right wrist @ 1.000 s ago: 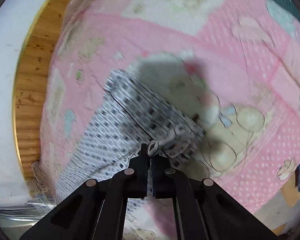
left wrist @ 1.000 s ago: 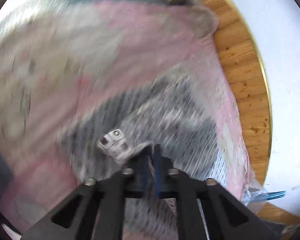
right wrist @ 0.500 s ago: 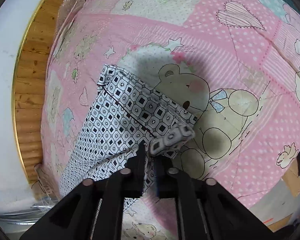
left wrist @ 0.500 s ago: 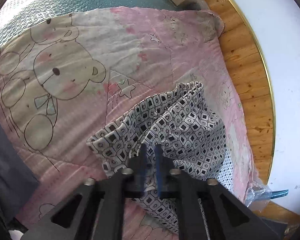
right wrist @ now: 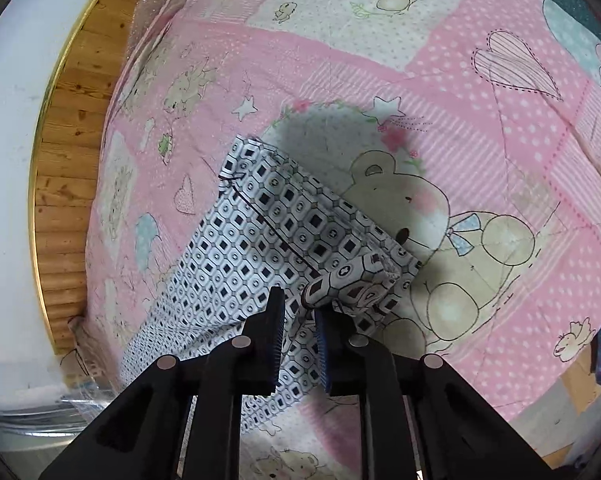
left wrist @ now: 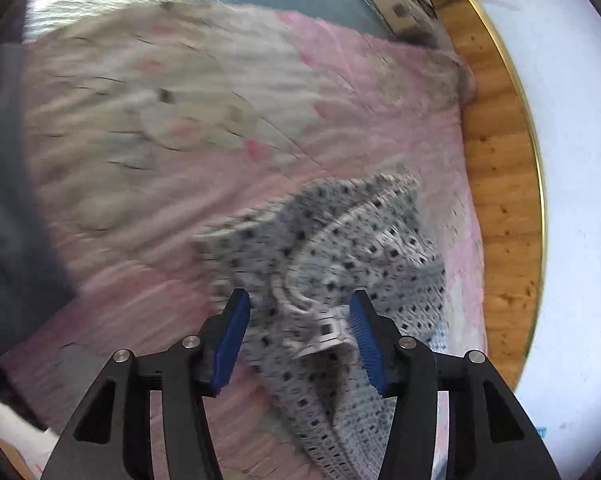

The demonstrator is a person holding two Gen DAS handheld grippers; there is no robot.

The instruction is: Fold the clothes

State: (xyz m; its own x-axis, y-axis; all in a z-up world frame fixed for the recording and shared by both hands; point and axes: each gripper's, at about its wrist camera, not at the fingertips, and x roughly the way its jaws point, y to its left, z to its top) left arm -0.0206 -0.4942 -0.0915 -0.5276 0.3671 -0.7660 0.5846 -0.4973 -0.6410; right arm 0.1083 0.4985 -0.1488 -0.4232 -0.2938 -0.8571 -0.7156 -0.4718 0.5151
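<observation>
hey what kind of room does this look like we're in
Probably a bedroom. The patterned garment lies on a pink teddy-bear quilt spread like bedding, with a wooden bed edge beside a white wall.

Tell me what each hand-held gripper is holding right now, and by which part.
Nothing is held. The left hand-held gripper stands wide open over the patterned garment; the right hand-held gripper has parted, a rolled corner of cloth lying loose at its tips.

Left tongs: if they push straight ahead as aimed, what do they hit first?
Probably the patterned garment: its bunched fold lies between the open left tongs and just ahead. Beyond it is the pink quilt. The frame is motion-blurred, so depth is uncertain.
</observation>
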